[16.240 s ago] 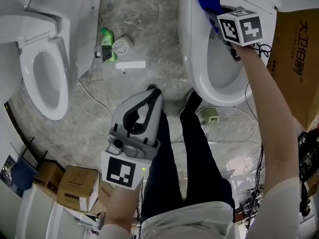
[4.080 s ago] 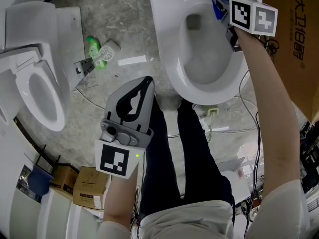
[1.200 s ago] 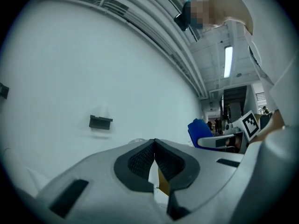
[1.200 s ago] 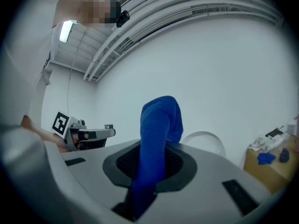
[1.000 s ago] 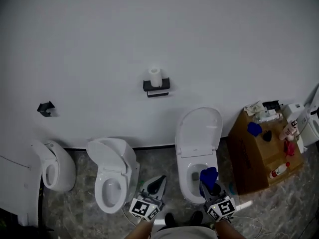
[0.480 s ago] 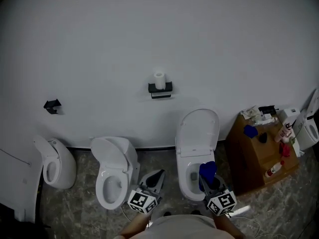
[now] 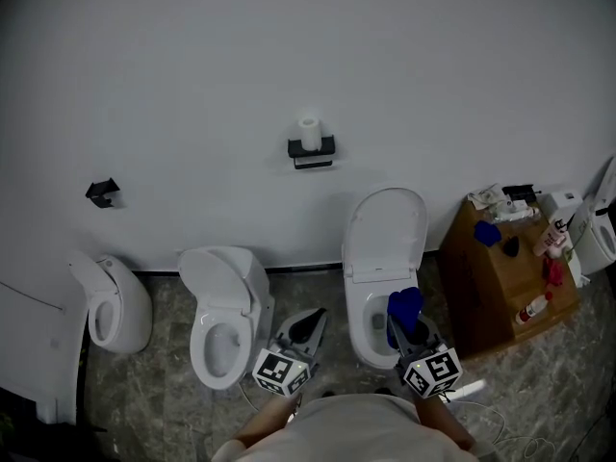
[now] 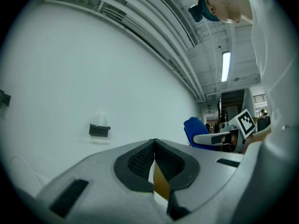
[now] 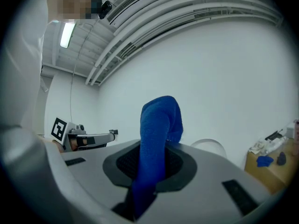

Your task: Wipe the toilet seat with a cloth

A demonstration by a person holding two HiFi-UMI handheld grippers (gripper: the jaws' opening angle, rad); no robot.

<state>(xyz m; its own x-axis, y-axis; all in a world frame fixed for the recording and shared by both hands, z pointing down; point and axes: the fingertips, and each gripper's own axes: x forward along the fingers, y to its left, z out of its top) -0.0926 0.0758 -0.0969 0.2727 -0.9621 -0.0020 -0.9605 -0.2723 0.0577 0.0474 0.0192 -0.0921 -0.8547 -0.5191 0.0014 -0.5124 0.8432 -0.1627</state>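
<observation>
The white toilet [image 7: 370, 327] stands at centre right with its lid [image 7: 387, 229] raised against the wall. My right gripper [image 7: 405, 329] is shut on a blue cloth [image 7: 404, 308] and is held up in front of the bowl; I cannot tell whether the cloth touches the seat. In the right gripper view the cloth [image 9: 159, 134] sticks up between the jaws. My left gripper [image 7: 316, 316] hangs between the two toilets, shut with nothing in it. Its closed tips [image 8: 154, 146] point at the wall.
A second toilet [image 7: 226, 301] and a urinal [image 7: 111, 308] stand to the left. A paper roll holder [image 7: 310, 146] and a black hook [image 7: 101, 192] are on the wall. A cardboard box [image 7: 505, 282] at right carries bottles and another blue cloth [image 7: 487, 233].
The right gripper, earlier at the rim with the cloth, is now drawn back in front of the toilet. The head view has risen from the bowl to the wall.
</observation>
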